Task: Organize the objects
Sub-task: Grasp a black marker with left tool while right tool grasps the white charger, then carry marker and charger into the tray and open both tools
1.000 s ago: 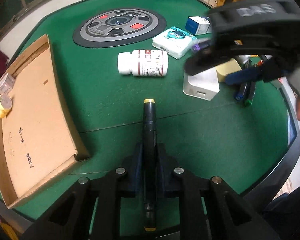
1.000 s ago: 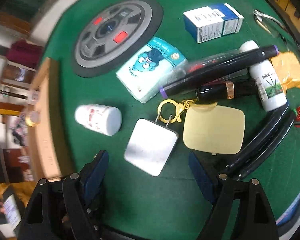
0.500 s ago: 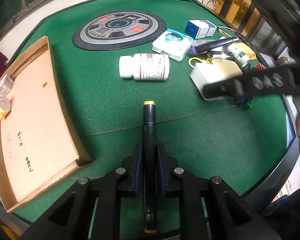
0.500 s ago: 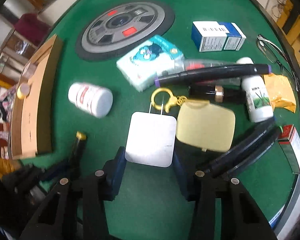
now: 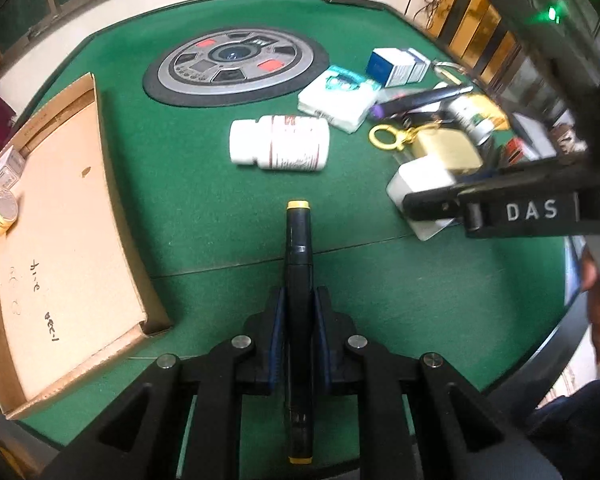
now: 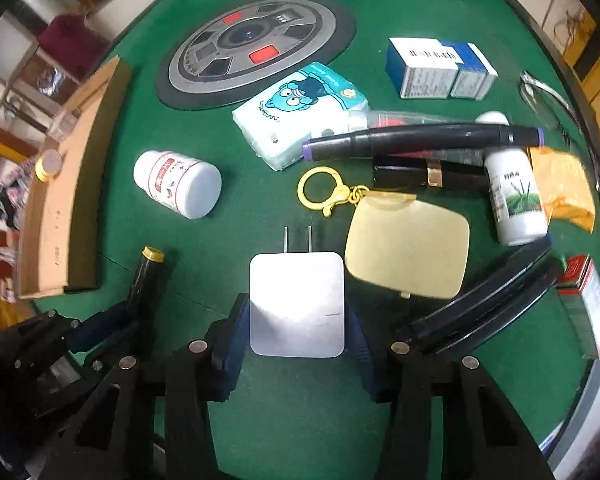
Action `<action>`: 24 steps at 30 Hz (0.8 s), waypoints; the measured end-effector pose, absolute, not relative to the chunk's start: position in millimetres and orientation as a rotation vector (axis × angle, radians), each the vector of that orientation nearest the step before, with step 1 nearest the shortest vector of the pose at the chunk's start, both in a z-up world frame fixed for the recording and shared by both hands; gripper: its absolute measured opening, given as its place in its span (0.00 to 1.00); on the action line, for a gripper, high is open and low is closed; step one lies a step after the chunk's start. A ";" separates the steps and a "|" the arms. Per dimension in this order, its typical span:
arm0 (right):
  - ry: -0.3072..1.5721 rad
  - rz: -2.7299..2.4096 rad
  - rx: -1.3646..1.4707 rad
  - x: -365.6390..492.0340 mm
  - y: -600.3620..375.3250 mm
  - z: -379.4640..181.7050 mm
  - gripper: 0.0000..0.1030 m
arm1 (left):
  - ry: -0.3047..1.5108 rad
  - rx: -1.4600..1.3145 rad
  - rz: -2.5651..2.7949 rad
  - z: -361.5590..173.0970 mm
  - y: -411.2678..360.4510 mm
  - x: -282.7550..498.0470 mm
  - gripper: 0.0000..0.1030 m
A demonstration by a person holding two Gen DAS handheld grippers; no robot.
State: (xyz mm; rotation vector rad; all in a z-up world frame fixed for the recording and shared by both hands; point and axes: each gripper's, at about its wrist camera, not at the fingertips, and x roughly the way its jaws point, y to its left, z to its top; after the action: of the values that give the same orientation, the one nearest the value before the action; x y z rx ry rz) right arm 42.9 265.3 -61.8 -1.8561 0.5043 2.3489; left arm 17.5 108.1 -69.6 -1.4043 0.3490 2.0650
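The right gripper (image 6: 298,332) is clamped on the white charger (image 6: 297,304), rigid and slick, flat sides taken squarely. The left gripper (image 5: 300,336) is closed on a black marker (image 5: 299,280). Beyond, the cardboard tray (image 5: 60,240) is waiting.

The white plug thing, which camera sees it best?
The right wrist view: the white charger sits close and whole between the right gripper pads, its two prongs showing. In the left wrist view the charger is off to the side, half hidden behind that gripper.
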 end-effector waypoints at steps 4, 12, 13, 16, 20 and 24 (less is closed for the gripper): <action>0.540 2.399 -1.830 50.8 266.2 -50.0 0.49 | 0.205 -1.414 2.043 -60.4 98.9 10.2 0.14; 0.678 2.494 -1.764 51.1 271.7 -17.5 0.50 | 0.030 -1.360 2.077 -21.3 75.3 -1.0 0.14; 0.689 2.512 -1.755 49.8 270.8 -11.8 0.50 | 0.011 -1.360 2.082 -16.9 70.6 -4.3 0.14; 0.707 2.569 -1.742 37.3 259.7 1.7 0.50 | -0.040 -1.343 2.121 -1.6 54.7 -13.5 0.14; 0.688 2.635 -1.750 18.0 238.2 18.0 0.50 | -0.086 -1.322 2.187 13.1 29.2 -28.7 0.14; 0.666 2.689 -1.774 -1.9 214.5 28.5 0.50 | -0.123 -1.333 2.232 14.7 4.6 -44.4 0.14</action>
State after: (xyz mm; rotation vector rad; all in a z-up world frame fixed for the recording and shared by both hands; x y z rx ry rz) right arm -1.9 214.5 28.5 -1.7736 0.6656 2.6895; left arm -44.4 4.6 14.7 -1.3325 -0.1233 2.2321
